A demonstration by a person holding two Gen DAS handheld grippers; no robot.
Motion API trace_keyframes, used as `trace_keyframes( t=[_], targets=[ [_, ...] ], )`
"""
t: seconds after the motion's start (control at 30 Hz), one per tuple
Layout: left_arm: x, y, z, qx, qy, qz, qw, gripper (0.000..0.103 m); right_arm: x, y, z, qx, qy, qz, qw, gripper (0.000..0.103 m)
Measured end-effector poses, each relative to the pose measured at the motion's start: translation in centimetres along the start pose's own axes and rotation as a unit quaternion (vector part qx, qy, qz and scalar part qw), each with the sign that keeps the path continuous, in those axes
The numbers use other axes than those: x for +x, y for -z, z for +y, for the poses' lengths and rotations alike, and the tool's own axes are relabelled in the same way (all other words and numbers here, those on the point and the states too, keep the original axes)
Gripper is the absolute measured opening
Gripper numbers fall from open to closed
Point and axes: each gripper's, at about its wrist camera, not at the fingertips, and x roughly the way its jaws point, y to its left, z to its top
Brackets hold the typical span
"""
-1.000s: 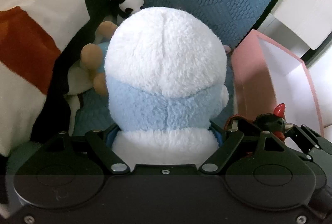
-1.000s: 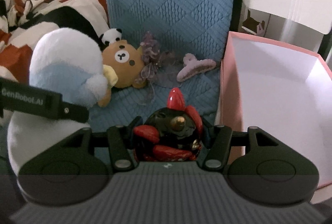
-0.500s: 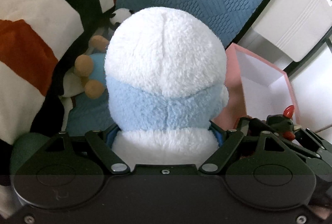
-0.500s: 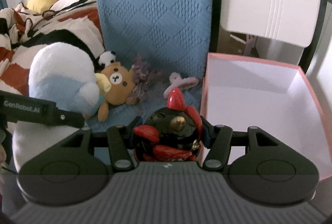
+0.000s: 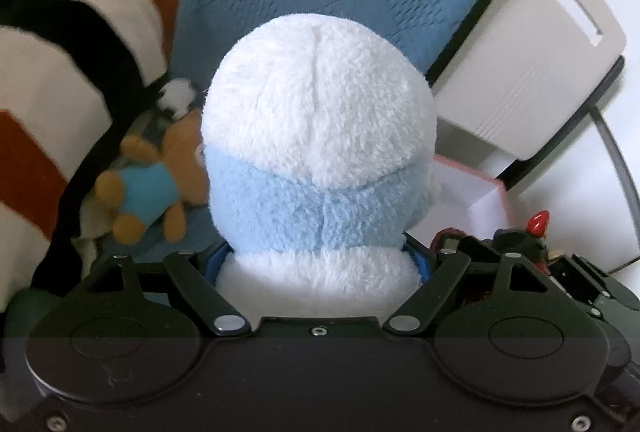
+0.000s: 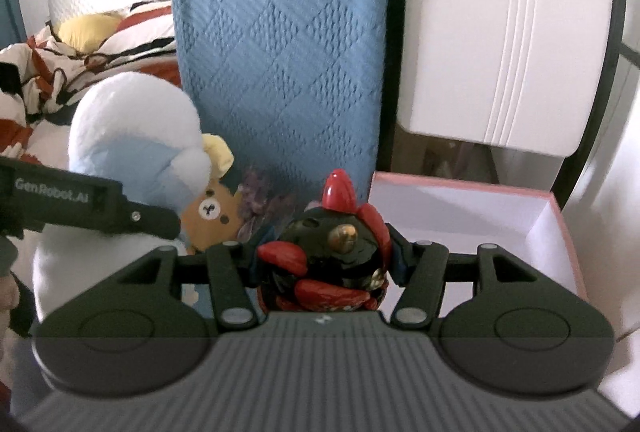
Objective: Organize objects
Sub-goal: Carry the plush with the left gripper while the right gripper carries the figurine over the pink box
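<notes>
My left gripper (image 5: 318,264) is shut on a big white and light-blue plush toy (image 5: 316,159) and holds it lifted; the plush also shows at the left of the right wrist view (image 6: 128,135). My right gripper (image 6: 326,264) is shut on a black and red toy figure (image 6: 332,256), held just left of an open pink box with a white inside (image 6: 500,224). The figure shows at the right edge of the left wrist view (image 5: 528,236), with the box (image 5: 480,191) behind it.
A small brown bear plush (image 6: 210,211) and a panda (image 5: 176,95) lie on the blue quilted cover (image 6: 280,51). A striped orange, black and white blanket (image 5: 60,71) lies to the left. A white chair back (image 6: 508,31) stands behind the box.
Both grippers have risen and pulled back with their toys. The bed items and the box look lower and farther, and more of the white chair back shows.
</notes>
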Motion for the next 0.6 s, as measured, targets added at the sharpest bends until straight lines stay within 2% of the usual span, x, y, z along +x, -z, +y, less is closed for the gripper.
trace_keyframes(
  t=[0.27, 0.6],
  targets=[
    [0.7, -1.6, -5.2, 0.021, 0.017, -0.017, 0.9995, 0.081, -0.7, -1.3, -3.0, -0.004, 0.005, -0.016, 1.000, 0.059],
    [4.4, -0.7, -9.8, 0.033, 0.034, 0.001, 0.9989, 0.081, -0.5, -0.1, -7.9, 0.013, 0.027, -0.004, 1.000, 0.059]
  ],
)
